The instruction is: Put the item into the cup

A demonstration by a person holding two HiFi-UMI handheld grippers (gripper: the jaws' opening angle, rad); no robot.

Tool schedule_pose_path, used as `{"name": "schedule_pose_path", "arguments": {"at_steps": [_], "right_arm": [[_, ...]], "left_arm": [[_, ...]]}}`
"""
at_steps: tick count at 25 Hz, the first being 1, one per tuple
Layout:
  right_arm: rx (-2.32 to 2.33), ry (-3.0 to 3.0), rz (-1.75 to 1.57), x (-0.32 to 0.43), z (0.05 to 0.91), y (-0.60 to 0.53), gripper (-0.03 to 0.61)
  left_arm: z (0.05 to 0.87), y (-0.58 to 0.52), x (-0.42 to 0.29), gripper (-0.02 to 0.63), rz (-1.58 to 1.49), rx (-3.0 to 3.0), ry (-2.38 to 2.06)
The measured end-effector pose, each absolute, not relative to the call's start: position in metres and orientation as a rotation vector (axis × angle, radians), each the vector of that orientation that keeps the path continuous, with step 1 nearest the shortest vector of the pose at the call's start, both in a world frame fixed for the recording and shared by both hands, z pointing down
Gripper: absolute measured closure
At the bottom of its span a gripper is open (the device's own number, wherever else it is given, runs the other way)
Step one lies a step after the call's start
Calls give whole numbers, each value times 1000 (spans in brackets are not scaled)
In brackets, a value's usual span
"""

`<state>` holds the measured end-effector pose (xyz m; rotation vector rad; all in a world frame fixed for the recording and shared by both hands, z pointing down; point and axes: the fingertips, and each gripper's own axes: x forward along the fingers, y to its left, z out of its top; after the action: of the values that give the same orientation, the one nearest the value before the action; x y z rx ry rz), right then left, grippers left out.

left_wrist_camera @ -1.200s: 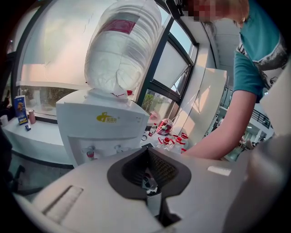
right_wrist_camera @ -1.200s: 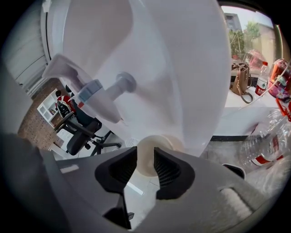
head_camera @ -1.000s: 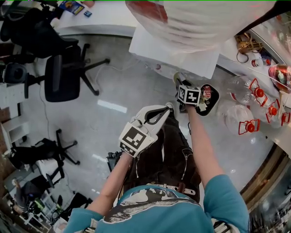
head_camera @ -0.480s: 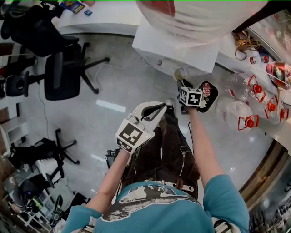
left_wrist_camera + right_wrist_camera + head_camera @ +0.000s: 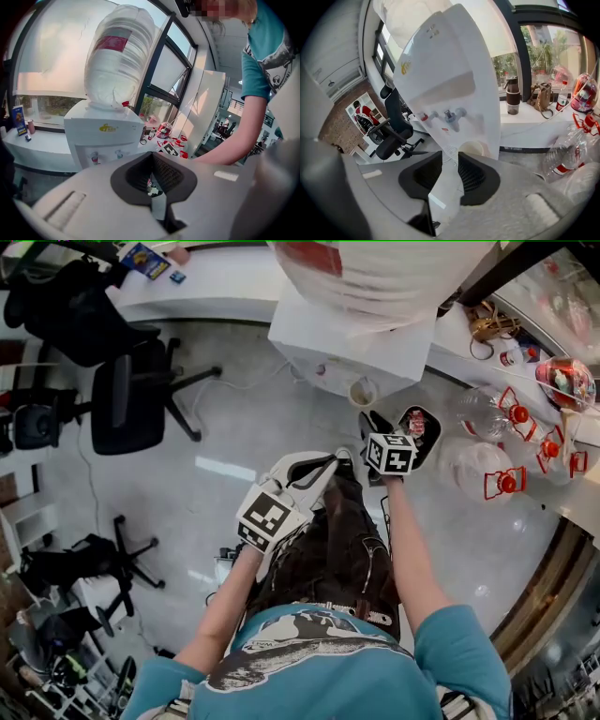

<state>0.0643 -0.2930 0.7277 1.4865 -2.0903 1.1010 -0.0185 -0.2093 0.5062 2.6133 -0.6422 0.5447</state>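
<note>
A pale paper cup [image 5: 362, 392] stands on the drip tray of a white water dispenser [image 5: 352, 343], under its taps [image 5: 451, 116]. My right gripper [image 5: 373, 421] hangs just short of it. In the right gripper view the cup [image 5: 472, 148] shows beyond that gripper [image 5: 450, 158]. Its jaws are closing with a narrow gap and nothing between them. My left gripper [image 5: 345, 457] is lower and further left, with its tips pressed together [image 5: 152, 157]. A small pale bit shows deep in the hollow between its pads; I cannot tell what it is or whether it is held.
Empty water bottles with red caps [image 5: 497, 474] lie on the floor at the right. A black oval holder [image 5: 419, 427] sits beside my right gripper. Office chairs [image 5: 136, 395] stand at the left. A flask [image 5: 512, 96] and a bag [image 5: 543, 98] rest on the window ledge.
My right gripper has drawn back from the dispenser toward the person, uncovering the cup. Its jaws have narrowed a little. The left gripper has hardly moved.
</note>
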Motion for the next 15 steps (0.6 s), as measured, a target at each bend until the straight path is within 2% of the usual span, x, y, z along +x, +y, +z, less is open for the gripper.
{"name": "schedule_pose_path", "arguments": {"at_steps": [8,15], "right_arm": [[1524,-2203,1021,72,678,-285,482],[1550,-2305,967,59,622,-260,485]], "left_arm": [[491,-201,-13,601,500,2644,-654],[478,-170,-36,601,523,2671,-682]]}}
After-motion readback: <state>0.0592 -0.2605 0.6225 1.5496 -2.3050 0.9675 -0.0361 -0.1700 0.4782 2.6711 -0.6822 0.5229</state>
